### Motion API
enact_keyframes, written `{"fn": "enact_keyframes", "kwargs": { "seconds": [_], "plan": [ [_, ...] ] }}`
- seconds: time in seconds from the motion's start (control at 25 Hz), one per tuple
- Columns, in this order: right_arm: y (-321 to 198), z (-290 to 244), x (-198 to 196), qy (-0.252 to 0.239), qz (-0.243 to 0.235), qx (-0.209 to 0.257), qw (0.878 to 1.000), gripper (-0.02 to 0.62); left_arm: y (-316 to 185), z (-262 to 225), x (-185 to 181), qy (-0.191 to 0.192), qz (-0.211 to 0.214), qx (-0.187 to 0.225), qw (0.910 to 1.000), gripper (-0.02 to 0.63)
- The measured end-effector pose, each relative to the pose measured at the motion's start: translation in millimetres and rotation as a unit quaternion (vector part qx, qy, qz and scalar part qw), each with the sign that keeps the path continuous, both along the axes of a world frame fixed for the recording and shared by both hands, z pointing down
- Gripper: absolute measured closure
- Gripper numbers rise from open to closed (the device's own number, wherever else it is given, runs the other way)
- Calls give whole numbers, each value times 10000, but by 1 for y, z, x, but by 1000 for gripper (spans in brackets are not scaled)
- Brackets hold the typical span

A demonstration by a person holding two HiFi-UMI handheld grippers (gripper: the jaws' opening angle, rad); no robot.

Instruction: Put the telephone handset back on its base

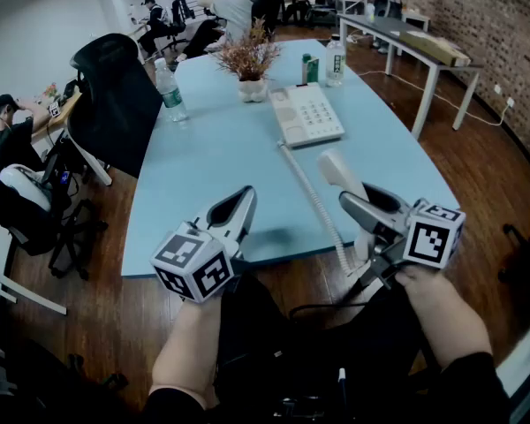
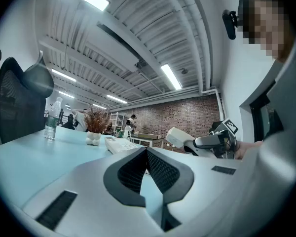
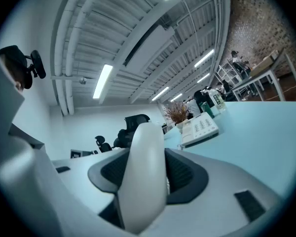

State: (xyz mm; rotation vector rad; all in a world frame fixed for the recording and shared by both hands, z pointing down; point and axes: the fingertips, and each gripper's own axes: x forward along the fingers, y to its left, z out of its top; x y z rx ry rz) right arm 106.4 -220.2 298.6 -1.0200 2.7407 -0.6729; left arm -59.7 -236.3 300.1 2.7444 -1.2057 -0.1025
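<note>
- The right gripper [image 1: 360, 208] pinches the handset [image 1: 338, 170] across its middle. It holds it well short of the base [image 1: 306, 113], nearer the person and a little to the right.
- The left gripper [image 1: 240, 203] hangs nearer the person than the base and to its left. Its jaws are pressed together with nothing between them.
- The carry looks barely begun. To do it well, bring the handset over the base's left part, where the cradle seems to lie beside the keypad. Line it up lengthwise, lower it flat, and loosen the grip only once both ends are seated.
- The cord [image 1: 314, 203] runs from the base's near edge toward the handset. It needs slack and should not end up trapped under the handset.
- The base may slide on the smooth top, so the free left gripper could steady it.
- The table [image 1: 212, 162] is pale blue and mostly bare. A plant [image 1: 250, 60] stands just beyond the base and a bottle [image 1: 170, 91] well to its left.
- A black chair [image 1: 115, 95] stands farther left of the base, off the table. The floor is wood, a brick wall lies to the base's right, and people sit at desks beyond.
</note>
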Motion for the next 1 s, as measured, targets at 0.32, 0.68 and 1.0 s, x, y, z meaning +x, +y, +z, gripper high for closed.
{"fn": "enact_keyframes", "kwargs": {
  "seconds": [0.32, 0.68, 1.0],
  "plan": [
    [-1, 2, -1, -10, -3, -4, 10000, 360, -1, 1, -1, -9, 0, -4, 10000, 609],
    [-1, 2, 1, 1, 12, -7, 10000, 360, -3, 0, -5, -28, -69, 16, 10000, 609],
    [-2, 4, 1, 28, 15, -13, 10000, 360, -4, 3, -4, -158, -130, 51, 9998, 609]
  ]
}}
